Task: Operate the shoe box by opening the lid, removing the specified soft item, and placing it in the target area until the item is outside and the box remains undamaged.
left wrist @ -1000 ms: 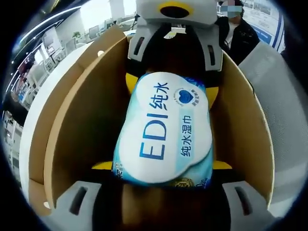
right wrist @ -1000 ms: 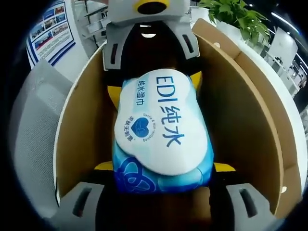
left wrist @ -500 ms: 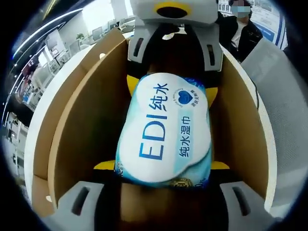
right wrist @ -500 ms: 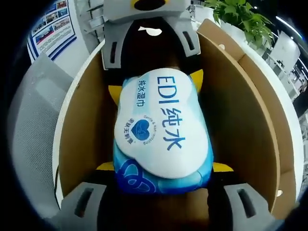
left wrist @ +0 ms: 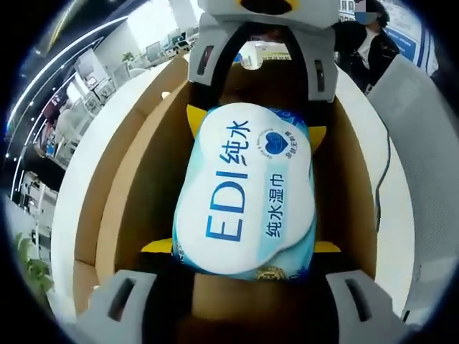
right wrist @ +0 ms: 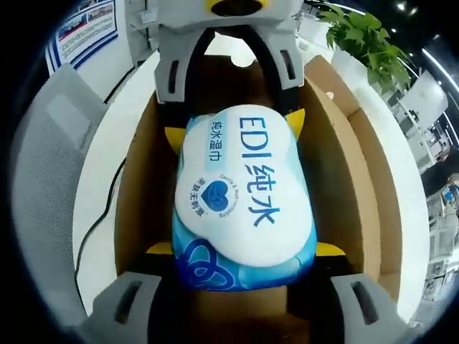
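Pinching the soft wet-wipes pack (left wrist: 244,193) endwise, both grippers' jaws grasp it; probably light, squashy, slippery film.

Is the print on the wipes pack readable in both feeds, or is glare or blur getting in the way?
Left gripper view: the wipes pack is sharp and evenly lit, print readable, and the box walls bow from fisheye distortion. Right gripper view: the pack is equally crisp, while the plant near the rim looks soft.
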